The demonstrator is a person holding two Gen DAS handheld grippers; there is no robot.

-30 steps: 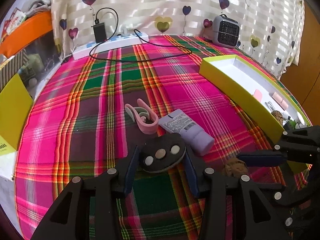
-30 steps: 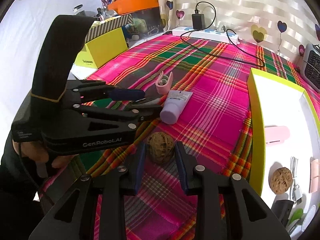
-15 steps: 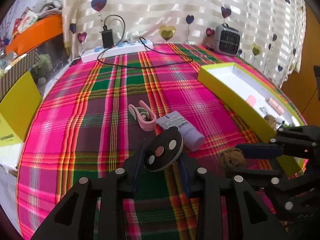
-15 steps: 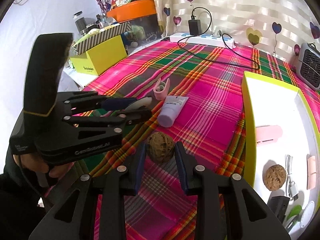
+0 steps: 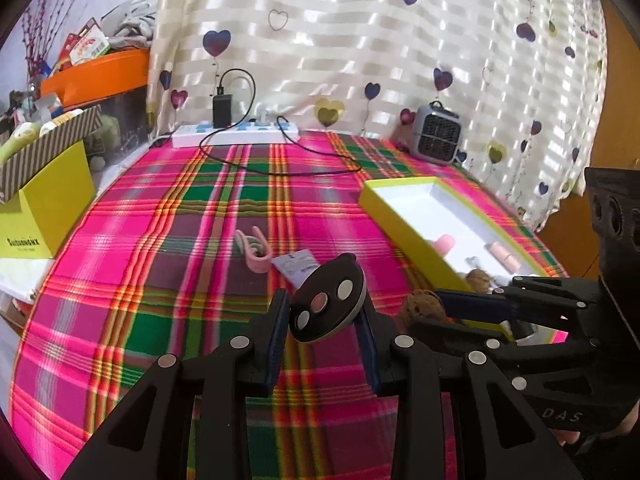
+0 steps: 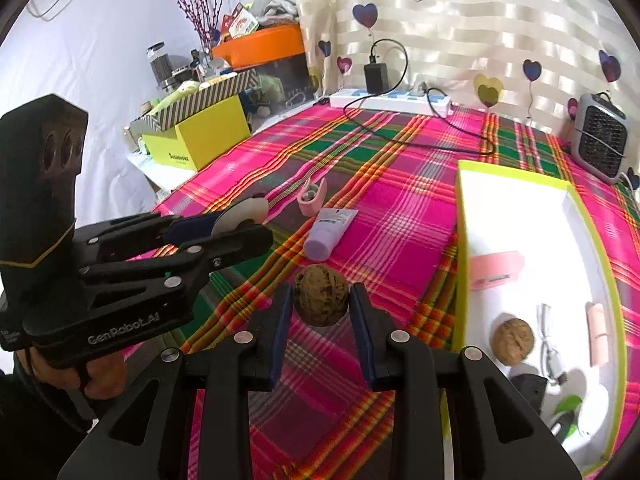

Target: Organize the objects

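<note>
**Both grippers loaded, the tray beside them part filled**

Your left gripper (image 5: 325, 332) is closed on a dark oval disc with three round studs (image 5: 328, 305), which sits tilted between the blue pads, clear of the plaid-covered counter (image 5: 168, 280). Its jaws have just been closing, and the disc is between them. Your right gripper (image 6: 318, 312) is closed about halfway on a brown wrinkled walnut (image 6: 320, 295), also held above the cloth.

The shallow yellow-green tray with a white inside (image 6: 460, 240) lies to the right of the walnut you hold. In it you have a second walnut (image 6: 513, 342), a pink rectangular block (image 6: 496, 267), a white cable (image 6: 550, 356), a small pale pink stick (image 6: 597, 328), a black piece (image 6: 528, 387) and something green (image 6: 568, 406) near the lower edge.

Still out on the counter are the lilac squeeze tube (image 6: 329, 229) and, just beyond it, a pink clip-shaped case (image 6: 313, 197).

A yellow cardboard box (image 6: 208, 136) stands off the far left edge with a striped open box (image 6: 200, 98) on top; what fills that one is too crowded to read. An orange bin (image 6: 260, 46) behind holds packets and cloth.

The tray's near corner is cut off by the picture edge, so you cannot make out the black and green items fully. In the left wrist view the tube is mostly hidden behind the disc, and the tray's contents are blurred.
</note>
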